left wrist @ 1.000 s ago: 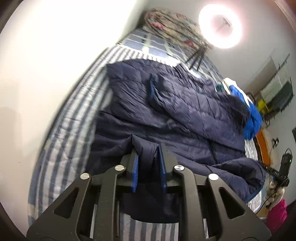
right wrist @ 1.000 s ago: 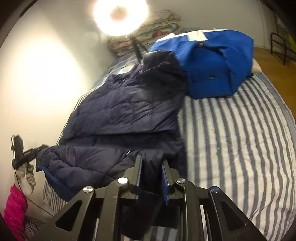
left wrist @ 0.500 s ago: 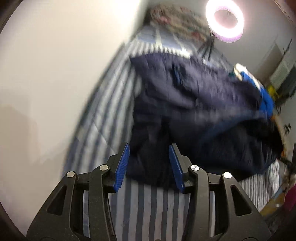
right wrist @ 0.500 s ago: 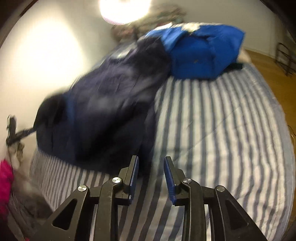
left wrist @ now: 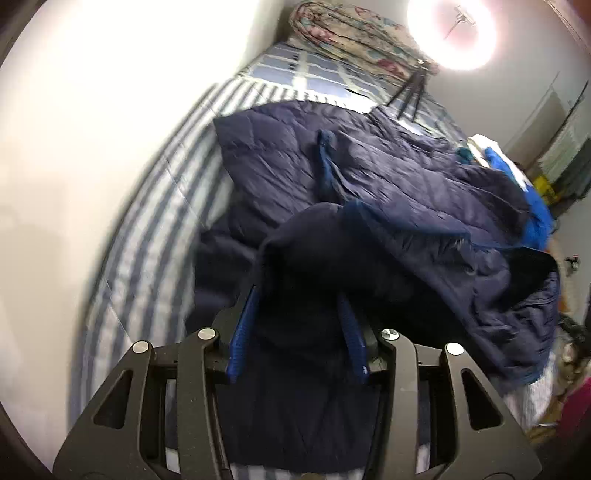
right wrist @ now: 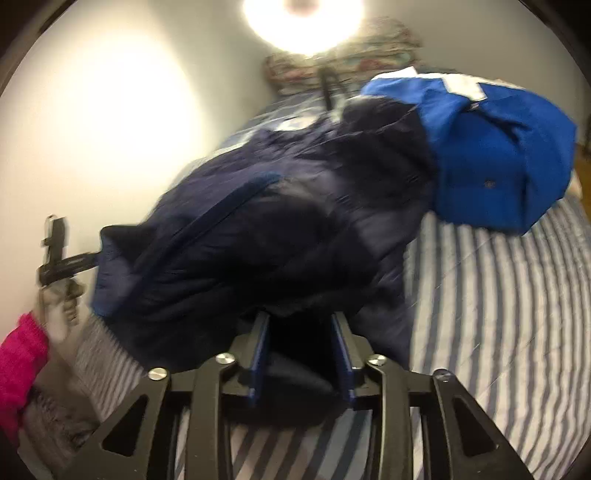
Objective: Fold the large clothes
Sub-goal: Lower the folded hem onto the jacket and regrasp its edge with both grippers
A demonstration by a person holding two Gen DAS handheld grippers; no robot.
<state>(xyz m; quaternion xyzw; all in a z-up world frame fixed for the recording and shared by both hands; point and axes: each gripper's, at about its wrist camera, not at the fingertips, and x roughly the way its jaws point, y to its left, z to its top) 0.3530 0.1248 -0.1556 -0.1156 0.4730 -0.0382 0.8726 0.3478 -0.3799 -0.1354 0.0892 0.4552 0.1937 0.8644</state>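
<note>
Evidently the navy quilted jacket lies spread along the wall side of the striped bed so that its long padded body has a flat surface for folding, and its near hem end is doubled up over the body, which reads as a lengthwise fold in the making. From the left wrist view a blue-lined edge runs across the top of that raised flap, so the lining is turned outward there. A bright blue garment sits bundled farther up the bed, touching the jacket's far end but clear of the part being folded; it looks like another piece waiting its turn. A ring light on a tripod stands beyond the jacket near a floral bedding roll at the head of the bed. The left gripper has its blue-padded fingers set fairly wide, with dark jacket fabric filling the space between them; the pads seem to flank the cloth rather than pinch it, though motion blur keeps me from being sure. The right gripper is likewise spread to a moderate gap, a dark fold of the jacket sitting between its fingers and draping over their tips. Neither looks clamped tight, so I judge the two grippers are bracketing the near edge at two points to take hold of it and carry the fold evenly. At the left edge of the right wrist view, a pink-sleeved hand holding a dark device is visible.
</note>
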